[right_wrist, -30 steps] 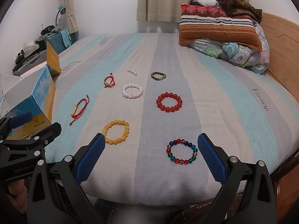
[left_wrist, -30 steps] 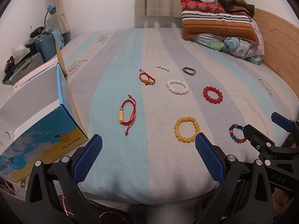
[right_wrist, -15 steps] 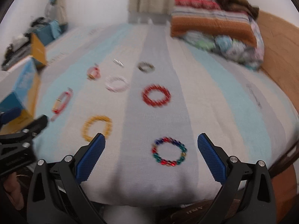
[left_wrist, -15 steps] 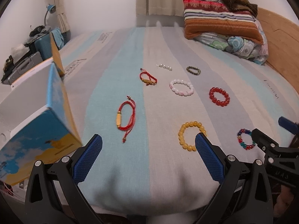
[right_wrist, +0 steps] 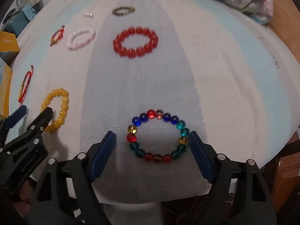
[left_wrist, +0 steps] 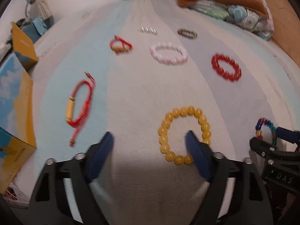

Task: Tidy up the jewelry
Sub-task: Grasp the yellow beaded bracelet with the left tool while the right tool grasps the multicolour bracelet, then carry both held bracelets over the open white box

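Both sets of jaws have just been closing but stand apart, nothing clamped. The right hand-held gripper (right_wrist: 151,138) brackets the multicoloured bead bracelet (right_wrist: 158,136), lower centre on the bed (right_wrist: 215,78); the left hand-held gripper (left_wrist: 150,140) has one finger inside the yellow bead bracelet (left_wrist: 182,135), lower right. One bead strand should be pinched between the pads, not the whole ring, which would be squashed flat.

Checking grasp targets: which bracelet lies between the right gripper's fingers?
The multicoloured bead bracelet, the only mixed-colour one, lies between the open right gripper.

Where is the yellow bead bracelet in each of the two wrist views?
Left wrist: yellow bracelet lower centre-right, one left gripper finger in front of it.
Right wrist: yellow bracelet at the left edge, beside the left gripper.
Shared landmark: red bead bracelet on the grey stripe.
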### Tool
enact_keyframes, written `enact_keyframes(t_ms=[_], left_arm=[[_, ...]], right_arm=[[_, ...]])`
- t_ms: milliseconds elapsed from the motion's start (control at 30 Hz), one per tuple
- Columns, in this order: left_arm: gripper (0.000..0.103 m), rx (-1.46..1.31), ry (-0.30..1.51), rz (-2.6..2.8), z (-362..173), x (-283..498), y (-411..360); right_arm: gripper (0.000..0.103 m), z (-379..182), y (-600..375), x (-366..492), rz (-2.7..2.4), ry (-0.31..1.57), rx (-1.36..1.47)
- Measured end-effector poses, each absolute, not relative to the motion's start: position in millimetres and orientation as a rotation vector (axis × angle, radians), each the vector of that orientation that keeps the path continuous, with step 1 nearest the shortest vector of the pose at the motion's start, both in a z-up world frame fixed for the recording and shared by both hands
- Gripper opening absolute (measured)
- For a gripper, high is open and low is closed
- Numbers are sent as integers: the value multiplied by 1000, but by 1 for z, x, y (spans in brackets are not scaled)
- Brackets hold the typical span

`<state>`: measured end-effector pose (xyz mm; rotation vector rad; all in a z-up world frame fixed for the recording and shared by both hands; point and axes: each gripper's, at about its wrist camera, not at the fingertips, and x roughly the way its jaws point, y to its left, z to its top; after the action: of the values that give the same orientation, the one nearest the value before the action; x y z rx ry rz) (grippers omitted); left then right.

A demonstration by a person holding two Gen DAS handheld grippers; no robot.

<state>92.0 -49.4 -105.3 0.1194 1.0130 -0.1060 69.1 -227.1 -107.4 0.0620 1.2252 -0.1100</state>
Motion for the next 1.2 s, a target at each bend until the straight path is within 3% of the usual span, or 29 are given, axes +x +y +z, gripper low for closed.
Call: enact_keyframes(t_ms=[67,233,300,333,367,400,467,533,1200], left_arm=[[64,125,1010,-111,-106,90,-49],[42,130,1018,-149,-105,87,-50],[28,116,1021,-156,-104,87,-48],[12,110,1022,-161,-102,87,-47],[9,104,1021,-167,-101,87,-45],[9,95,1023,-181,-99,87,-43],[9,59,1030,-197,-96,88,-38],[9,32,1022,-206,-89,89,-33],[8,2,899,-217,-7,81,-27]], right_arm=[[74,-108,-226,70,-104,1229,59],[50,-109,-221,66,-53,1224,61],[39,-107,-221,64,-39,1222,74],[31,-107,-222,63,-32,1219,87],[27,-106,-223,63,-30,1215,97],[19,-105,-224,62,-29,1214,106],[18,-103,-226,59,-29,1208,122],[9,-102,-227,58,-30,1198,131],[9,-72,-229,58,-30,1026,123]])
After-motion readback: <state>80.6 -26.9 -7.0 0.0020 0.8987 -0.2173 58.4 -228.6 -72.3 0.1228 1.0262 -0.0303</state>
